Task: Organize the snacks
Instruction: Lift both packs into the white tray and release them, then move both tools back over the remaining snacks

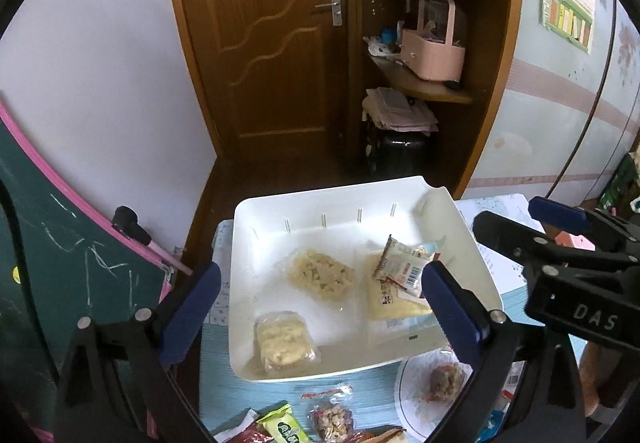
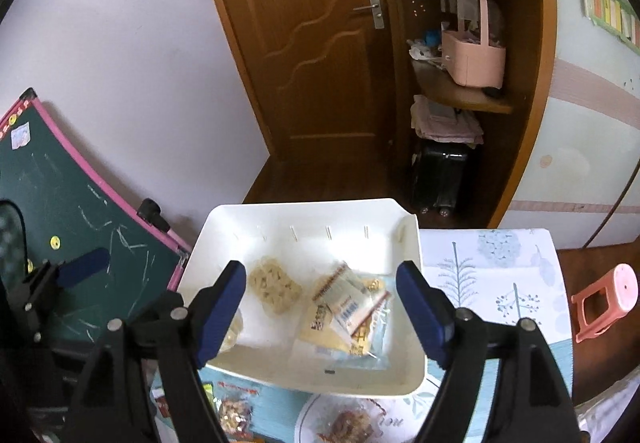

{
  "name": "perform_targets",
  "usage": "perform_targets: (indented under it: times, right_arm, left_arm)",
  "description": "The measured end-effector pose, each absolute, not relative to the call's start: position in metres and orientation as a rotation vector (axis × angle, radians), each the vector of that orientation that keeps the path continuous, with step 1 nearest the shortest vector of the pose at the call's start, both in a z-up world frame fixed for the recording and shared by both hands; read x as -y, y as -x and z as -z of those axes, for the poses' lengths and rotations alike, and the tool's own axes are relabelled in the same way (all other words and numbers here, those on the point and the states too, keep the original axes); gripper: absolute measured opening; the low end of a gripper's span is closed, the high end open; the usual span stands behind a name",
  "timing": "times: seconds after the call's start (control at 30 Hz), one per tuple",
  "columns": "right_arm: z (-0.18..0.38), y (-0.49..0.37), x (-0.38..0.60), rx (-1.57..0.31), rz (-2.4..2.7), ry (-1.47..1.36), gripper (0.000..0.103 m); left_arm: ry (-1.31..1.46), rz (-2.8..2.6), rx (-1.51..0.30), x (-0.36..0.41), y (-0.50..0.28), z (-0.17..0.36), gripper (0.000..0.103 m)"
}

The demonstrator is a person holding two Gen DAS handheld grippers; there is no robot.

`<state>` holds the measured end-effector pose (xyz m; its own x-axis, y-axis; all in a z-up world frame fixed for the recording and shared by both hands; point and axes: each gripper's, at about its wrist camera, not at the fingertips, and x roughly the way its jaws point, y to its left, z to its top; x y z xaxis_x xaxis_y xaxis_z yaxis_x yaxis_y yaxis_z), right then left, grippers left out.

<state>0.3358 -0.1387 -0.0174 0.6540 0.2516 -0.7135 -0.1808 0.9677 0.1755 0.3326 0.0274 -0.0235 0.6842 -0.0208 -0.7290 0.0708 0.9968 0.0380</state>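
Both jaws spread, nothing clasped: left gripper (image 1: 320, 307), right gripper (image 2: 320, 311). Snack packets already in white tray (image 1: 404, 195): 2 noodle cakes (image 1: 322, 273), yellow pouch pile (image 1: 400, 283). Next: reach for loose packets (image 1: 332, 419) below tray, pinching flat edges. Pink stool (image 2: 606, 301): right view only.

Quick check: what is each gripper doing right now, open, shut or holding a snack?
Left gripper: open, holding nothing, above the white tray.
Right gripper: open, holding nothing, above the same tray.
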Motion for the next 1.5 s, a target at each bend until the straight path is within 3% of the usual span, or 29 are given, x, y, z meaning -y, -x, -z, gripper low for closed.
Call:
perform_targets:
  times: [0.53, 0.83, 1.13, 1.5]
  right_arm:
    - [-0.035, -0.234, 0.178, -0.765, -0.161, -0.043, 0.078]
    - [-0.031, -0.17, 0.196, -0.77, -0.183, -0.026, 0.078]
    - [0.014, -0.118, 0.194, -0.817, -0.239, 0.008, 0.078]
    - [0.115, -0.083, 0.168, -0.92, -0.31, 0.073, 0.078]
  left_arm:
    - [-0.113, 0.132, -0.765, -0.004, -0.227, -0.027, 0.1]
    - [-0.169, 0.207, -0.764, 0.018, -0.158, -0.026, 0.1]
    - [-0.144, 0.227, -0.824, 0.005, -0.115, 0.013, 0.1]
    - [-0.187, 0.081, -0.868, -0.03, -0.086, 0.108, 0.1]
